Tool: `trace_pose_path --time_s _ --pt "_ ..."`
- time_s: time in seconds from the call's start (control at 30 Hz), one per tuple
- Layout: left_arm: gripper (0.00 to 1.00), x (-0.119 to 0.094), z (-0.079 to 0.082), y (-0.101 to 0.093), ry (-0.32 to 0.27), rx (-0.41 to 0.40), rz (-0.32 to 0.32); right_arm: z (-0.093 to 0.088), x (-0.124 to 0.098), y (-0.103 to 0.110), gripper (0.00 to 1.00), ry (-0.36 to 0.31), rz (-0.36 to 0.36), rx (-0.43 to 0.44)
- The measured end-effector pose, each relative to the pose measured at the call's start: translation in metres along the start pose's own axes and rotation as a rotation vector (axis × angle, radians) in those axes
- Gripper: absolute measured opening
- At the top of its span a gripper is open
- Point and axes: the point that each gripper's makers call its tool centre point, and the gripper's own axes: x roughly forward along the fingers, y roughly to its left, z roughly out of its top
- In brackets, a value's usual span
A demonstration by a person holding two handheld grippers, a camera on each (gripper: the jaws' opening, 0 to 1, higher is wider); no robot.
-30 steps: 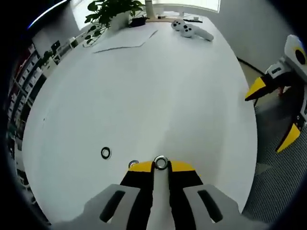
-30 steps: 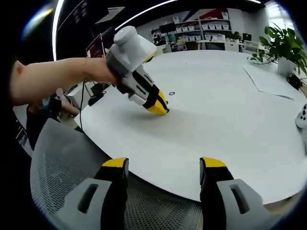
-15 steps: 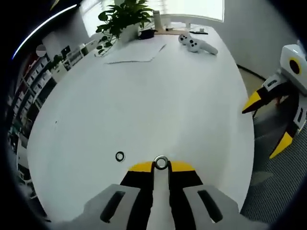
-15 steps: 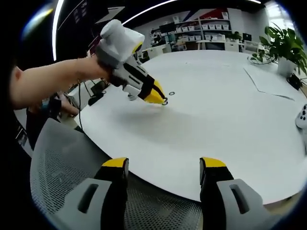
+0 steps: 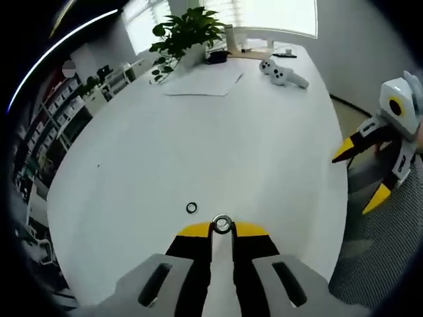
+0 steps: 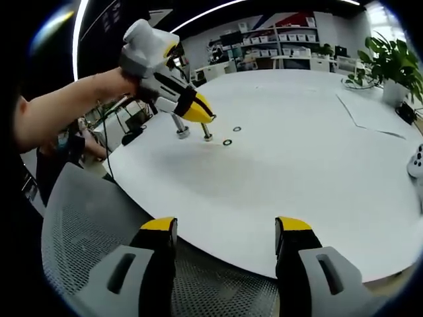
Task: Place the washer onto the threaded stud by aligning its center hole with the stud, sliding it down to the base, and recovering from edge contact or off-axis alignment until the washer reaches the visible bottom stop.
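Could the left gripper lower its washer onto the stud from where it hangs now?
Probably yes: the left gripper holds a washer just above the upright studs, with nothing between them.

My grippers [image 5: 221, 231] [image 6: 225, 228] have white-grey bodies, black jaws and yellow tips. The left gripper's [image 6: 198, 113] white housing carries yellow trim; my forearm [image 6: 66, 112] is bare.

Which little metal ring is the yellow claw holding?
The washer pinched in the left gripper. The other washers lie flat on the table.
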Motion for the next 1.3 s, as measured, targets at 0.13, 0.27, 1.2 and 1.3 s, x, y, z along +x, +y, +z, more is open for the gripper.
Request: trace_pose_path --time_s 0.13,0.27,1.2,1.3 --pt "0.08 -0.005 -0.002 0.006 0.006 0.008 0.017 0.000 0.000 0.000 0.62 0.000 0.000 0.001" --pt "0.08 -0.010 -0.005 0.011 0.017 0.016 0.031 0.000 0.000 0.000 0.62 0.001 0.000 0.003" --pt "0.08 -0.003 -0.031 0.031 0.131 0.027 0.036 -0.001 0.000 0.001 0.62 0.006 0.003 -0.001" --pt "0.08 -0.001 -0.032 0.032 0.133 0.023 0.033 -0.001 0.000 0.001 0.62 0.007 0.005 -0.003"
